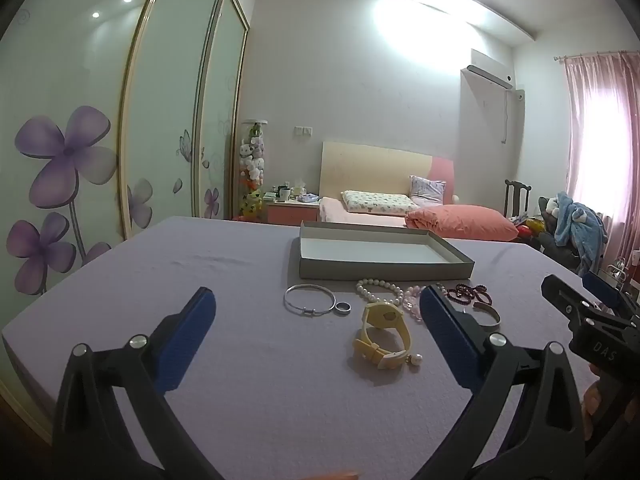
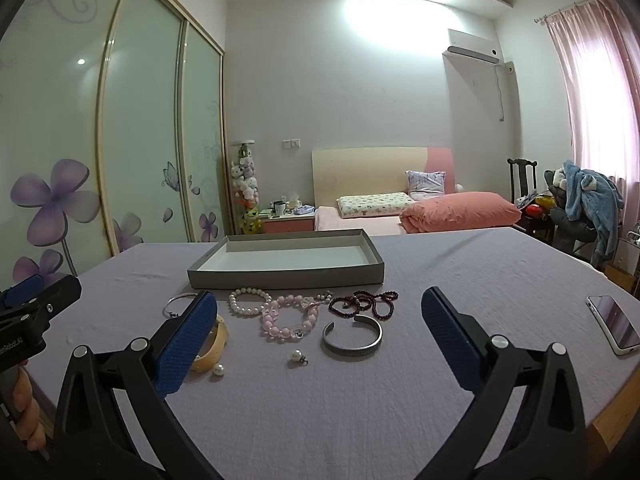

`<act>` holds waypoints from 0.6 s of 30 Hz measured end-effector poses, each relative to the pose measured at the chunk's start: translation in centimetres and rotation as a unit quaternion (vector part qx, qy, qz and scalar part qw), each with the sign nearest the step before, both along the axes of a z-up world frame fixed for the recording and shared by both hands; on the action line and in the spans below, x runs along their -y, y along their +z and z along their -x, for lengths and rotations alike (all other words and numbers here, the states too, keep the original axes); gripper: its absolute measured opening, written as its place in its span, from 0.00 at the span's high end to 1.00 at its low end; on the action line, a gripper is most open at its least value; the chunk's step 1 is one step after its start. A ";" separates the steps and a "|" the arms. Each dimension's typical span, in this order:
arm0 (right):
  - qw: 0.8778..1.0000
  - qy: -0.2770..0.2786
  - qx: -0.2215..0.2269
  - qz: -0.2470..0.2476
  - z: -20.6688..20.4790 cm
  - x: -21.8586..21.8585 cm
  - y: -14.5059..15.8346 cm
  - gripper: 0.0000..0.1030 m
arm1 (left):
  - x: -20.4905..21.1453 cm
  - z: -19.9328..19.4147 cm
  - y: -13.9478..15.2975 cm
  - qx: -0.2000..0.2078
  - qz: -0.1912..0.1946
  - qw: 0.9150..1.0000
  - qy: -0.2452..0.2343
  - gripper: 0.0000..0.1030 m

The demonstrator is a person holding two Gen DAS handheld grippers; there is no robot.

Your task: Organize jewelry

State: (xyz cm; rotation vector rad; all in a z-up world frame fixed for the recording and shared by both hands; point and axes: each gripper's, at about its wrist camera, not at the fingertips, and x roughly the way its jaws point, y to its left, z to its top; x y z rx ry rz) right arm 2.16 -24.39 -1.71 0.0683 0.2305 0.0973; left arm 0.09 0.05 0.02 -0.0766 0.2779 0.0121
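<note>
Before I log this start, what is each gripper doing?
Left gripper: jaws open, holding nothing.
Right gripper: jaws open, holding nothing.

Phone [image 2: 615,324] lies flat, screen up, near the right edge of the lavender-covered tabletop [image 2: 360,400]. Beyond the far edge: bed [image 2: 360,222] with a beige and pink headboard [image 2: 380,172], patterned pillow [image 2: 374,204], small floral cushion [image 2: 426,184], folded pink duvet [image 2: 460,212]. Pink nightstand [image 2: 286,224] left of the bed, with a mug and small clutter on it. Tall clear tube of plush toys [image 2: 246,188] beside the nightstand. Sliding wardrobe doors [image 2: 140,140] with purple flower prints along the left wall. AC unit [image 2: 472,50] high on the back wall. Pink curtains [image 2: 592,100] at right; dark chair [image 2: 522,184], and blue clothing [image 2: 592,200] piled nearby.
</note>
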 end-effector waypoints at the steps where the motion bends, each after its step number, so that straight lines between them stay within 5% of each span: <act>1: 1.000 0.000 0.000 0.000 0.0 0.0 0.0 0.02 | 0.0 0.0 0.0 0.000 0.000 1.000 0.000 0.04; 18: 1.000 0.000 -0.001 0.000 0.0 0.0 0.0 0.02 | 0.0 -0.1 -0.2 -0.002 0.001 1.000 0.000 0.04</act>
